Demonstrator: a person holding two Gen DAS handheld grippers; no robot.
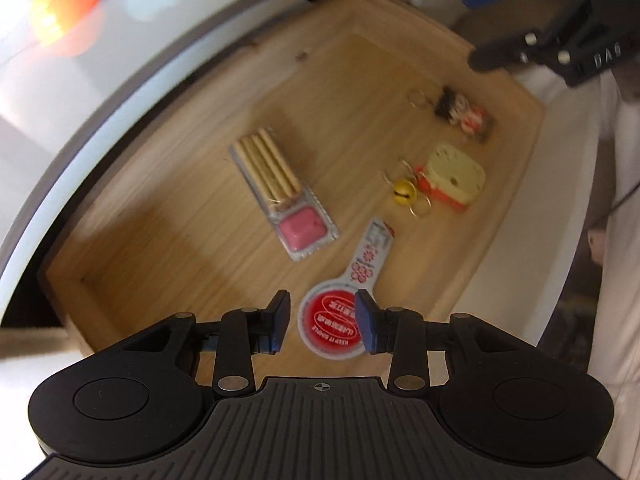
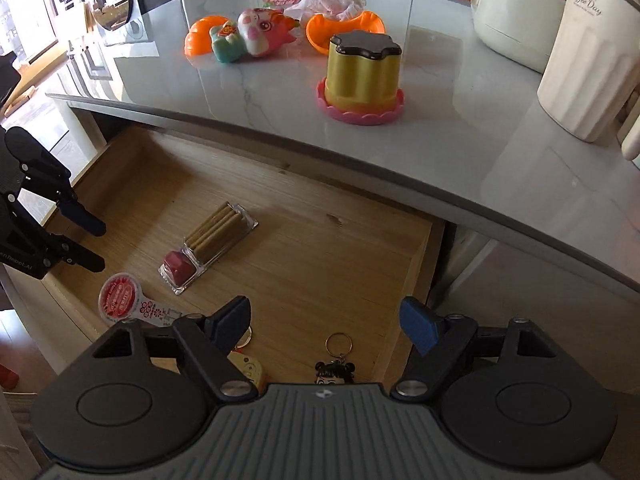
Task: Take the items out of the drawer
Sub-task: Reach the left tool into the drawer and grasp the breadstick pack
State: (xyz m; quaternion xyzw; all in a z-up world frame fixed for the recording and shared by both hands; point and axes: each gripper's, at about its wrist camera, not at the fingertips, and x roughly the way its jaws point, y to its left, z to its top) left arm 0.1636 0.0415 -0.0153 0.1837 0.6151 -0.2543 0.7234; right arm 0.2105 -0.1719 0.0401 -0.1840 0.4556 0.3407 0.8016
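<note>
The left hand-held gripper [image 1: 322, 320] hangs over the open wooden drawer [image 1: 168, 240] with its blue pads parted and nothing held, the round red-and-white spoon-shaped packet [image 1: 334, 326] lying on the drawer floor just beyond and between its fingertips. Ahead of it and to the left lies the clear pack of biscuit sticks with pink dip [image 1: 280, 192], ahead to the right the yellow bell keychain [image 1: 402, 194] beside a cream-and-orange charm [image 1: 454, 178], and farther on a doll keychain [image 1: 464, 114]. The right hand-held gripper [image 2: 326, 320] is spread wide and empty above the drawer's near edge, with the doll keychain directly beneath it and the grey tabletop [image 2: 400, 152] beyond, where a yellow container [image 2: 362, 70] stands.
</note>
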